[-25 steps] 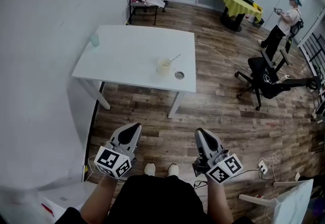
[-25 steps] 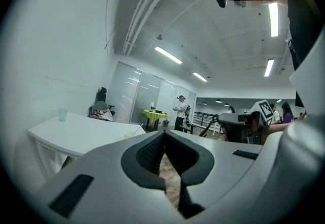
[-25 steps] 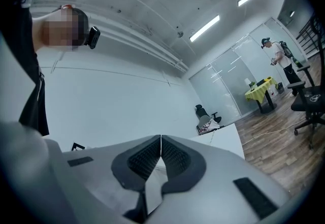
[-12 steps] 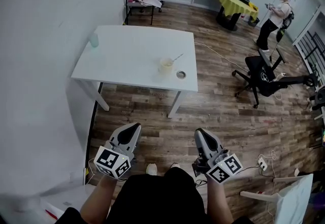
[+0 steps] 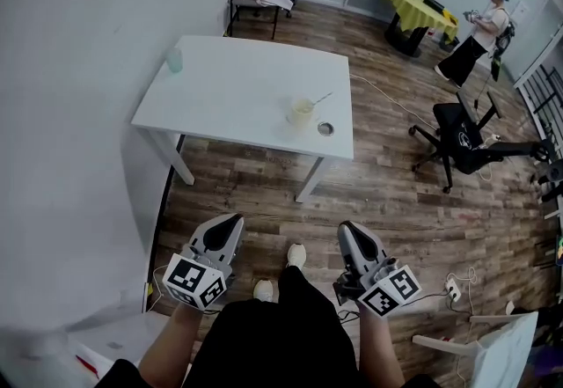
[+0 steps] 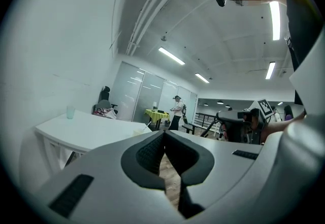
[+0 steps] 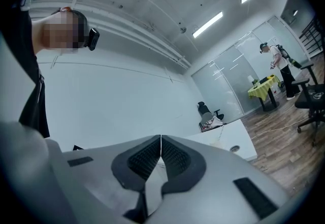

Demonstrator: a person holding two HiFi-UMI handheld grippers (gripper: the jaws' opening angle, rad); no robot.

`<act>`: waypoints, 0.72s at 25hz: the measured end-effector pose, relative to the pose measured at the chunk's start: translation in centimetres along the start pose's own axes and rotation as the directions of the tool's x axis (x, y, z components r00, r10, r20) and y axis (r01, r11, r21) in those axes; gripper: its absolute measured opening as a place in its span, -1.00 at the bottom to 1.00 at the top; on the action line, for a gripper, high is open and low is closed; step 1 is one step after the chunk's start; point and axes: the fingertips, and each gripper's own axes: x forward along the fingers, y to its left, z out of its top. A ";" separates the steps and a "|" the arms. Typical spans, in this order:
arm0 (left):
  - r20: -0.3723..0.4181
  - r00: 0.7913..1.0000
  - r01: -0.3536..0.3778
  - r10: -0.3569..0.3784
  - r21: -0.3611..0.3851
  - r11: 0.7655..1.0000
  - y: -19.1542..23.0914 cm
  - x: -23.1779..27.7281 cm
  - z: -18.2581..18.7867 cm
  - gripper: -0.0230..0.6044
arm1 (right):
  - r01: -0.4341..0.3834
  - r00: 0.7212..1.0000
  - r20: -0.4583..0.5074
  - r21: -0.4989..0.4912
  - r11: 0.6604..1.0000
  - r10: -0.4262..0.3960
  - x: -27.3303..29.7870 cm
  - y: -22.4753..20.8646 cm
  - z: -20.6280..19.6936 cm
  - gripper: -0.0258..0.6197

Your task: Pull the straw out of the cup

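Observation:
A pale cup (image 5: 300,112) with a thin straw (image 5: 318,100) leaning out to the right stands near the right end of a white table (image 5: 229,87). Both grippers are held low, well short of the table, over the wooden floor. My left gripper (image 5: 230,221) is shut with nothing between its jaws, its tips meeting in the left gripper view (image 6: 163,134). My right gripper (image 5: 348,228) is also shut and empty (image 7: 161,138). The cup (image 6: 138,131) shows small beyond the left jaws.
A teal tumbler (image 5: 175,60) stands at the table's far left and a round grommet (image 5: 326,128) lies beside the cup. A white wall runs along the left. A black office chair (image 5: 462,138), a yellow table (image 5: 420,8), a person (image 5: 475,47) and floor cables (image 5: 453,289) are to the right.
The table has slid a little right and nearer in the head view, and one foot has stepped forward. Both grippers keep their place in the view and stay shut.

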 end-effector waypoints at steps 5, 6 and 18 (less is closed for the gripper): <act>-0.010 1.000 -0.023 0.023 0.001 1.000 0.9 0.6 -0.1 -0.88 | -0.020 1.000 -0.009 0.016 1.000 0.021 1.2 -0.9 -0.4 -0.85; -0.011 1.000 -0.028 0.028 0.000 1.000 1.1 0.8 -0.2 -0.88 | -0.024 1.000 -0.012 0.018 1.000 0.024 1.5 -1.2 -0.5 -0.85; -0.032 0.998 -0.063 0.063 0.000 0.998 3.4 7.3 0.7 -0.88 | -0.048 0.999 -0.019 0.049 0.998 0.049 6.1 -8.0 1.3 -0.85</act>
